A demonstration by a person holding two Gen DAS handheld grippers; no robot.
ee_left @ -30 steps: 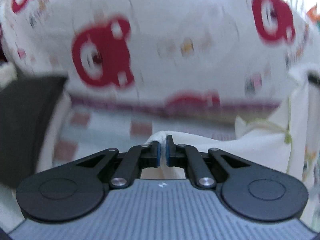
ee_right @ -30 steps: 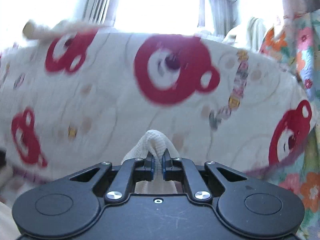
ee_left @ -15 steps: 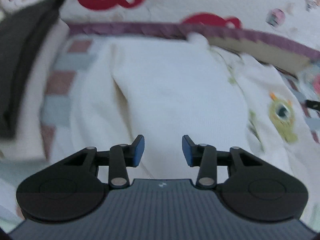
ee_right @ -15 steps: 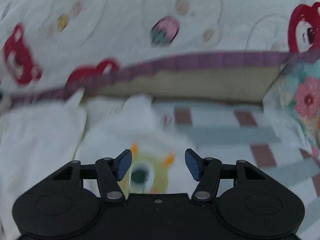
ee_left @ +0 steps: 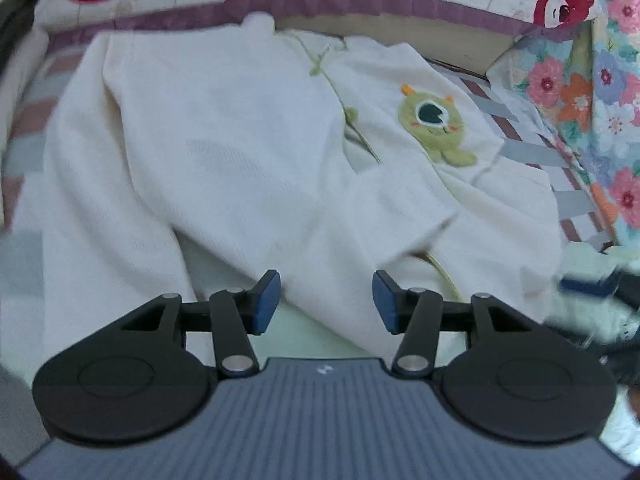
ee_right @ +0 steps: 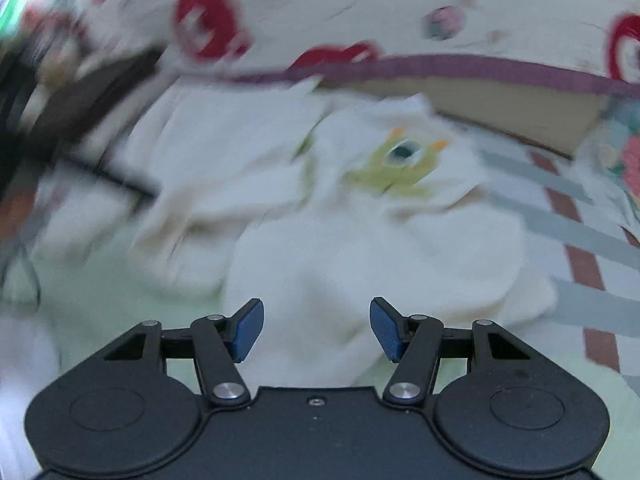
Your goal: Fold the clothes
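Left gripper (ee_left: 326,300) and right gripper (ee_right: 316,328), jaws released and empty, hover over the near hem. The cream garment (ee_left: 224,152), monster patch (ee_left: 434,122) up, lies spread on the bed (ee_left: 532,148), likely laid flat for folding. A second ago both jaws pinched cloth; both have just been opening.

L tongs (ee_left: 326,302) jaws just opening, nothing gripped | R tongs (ee_right: 317,328) wide apart (both angled down)
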